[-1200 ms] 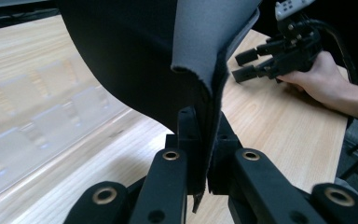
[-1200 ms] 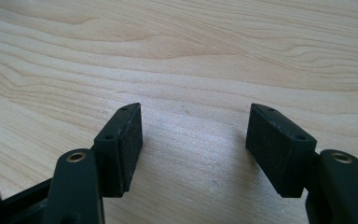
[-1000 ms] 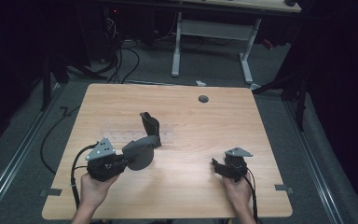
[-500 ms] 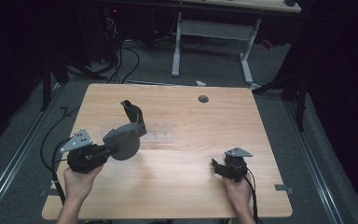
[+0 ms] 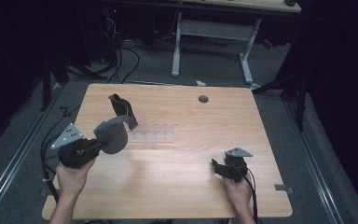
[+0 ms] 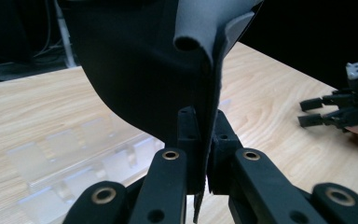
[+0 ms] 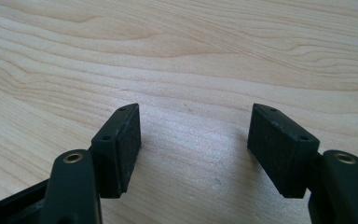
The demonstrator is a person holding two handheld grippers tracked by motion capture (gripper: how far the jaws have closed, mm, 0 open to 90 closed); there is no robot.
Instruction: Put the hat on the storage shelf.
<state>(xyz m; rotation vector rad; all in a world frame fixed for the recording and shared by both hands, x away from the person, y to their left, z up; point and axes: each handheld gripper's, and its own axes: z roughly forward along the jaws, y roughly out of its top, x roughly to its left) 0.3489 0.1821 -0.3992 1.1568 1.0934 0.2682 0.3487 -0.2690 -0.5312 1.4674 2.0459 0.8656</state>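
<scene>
The light wooden rectangular table (image 5: 177, 186) carries a round dark cable hole (image 5: 203, 99) near its far edge. A clear plastic multi-compartment tray (image 5: 154, 136) lies flat on the tabletop, left of centre; in the left gripper view the same tray (image 6: 65, 163) sits beneath and behind the raised object.

The dark grey curved soft-fabric piece with a grey foam edge and strap (image 5: 114, 131) is held above the table surface at the left side, just left of the clear tray. Its strap end rises toward the far edge of the table. In the left gripper view the fabric piece (image 6: 140, 65) hangs directly ahead of the jaws, and a small round hole shows in its grey edge.

The left gripper (image 5: 77, 151), in the person's left hand (image 5: 71, 179), has both jaws clamped tight on the thin edge of the fabric piece; the left gripper view shows the edge pinched between the pads (image 6: 204, 140).

The right gripper (image 5: 226, 168), in the person's right hand (image 5: 237, 191), sits low over the table at the near right, well apart from the fabric piece. Its jaws are spread wide with bare tabletop between them, gripping nothing (image 7: 196, 154).
</scene>
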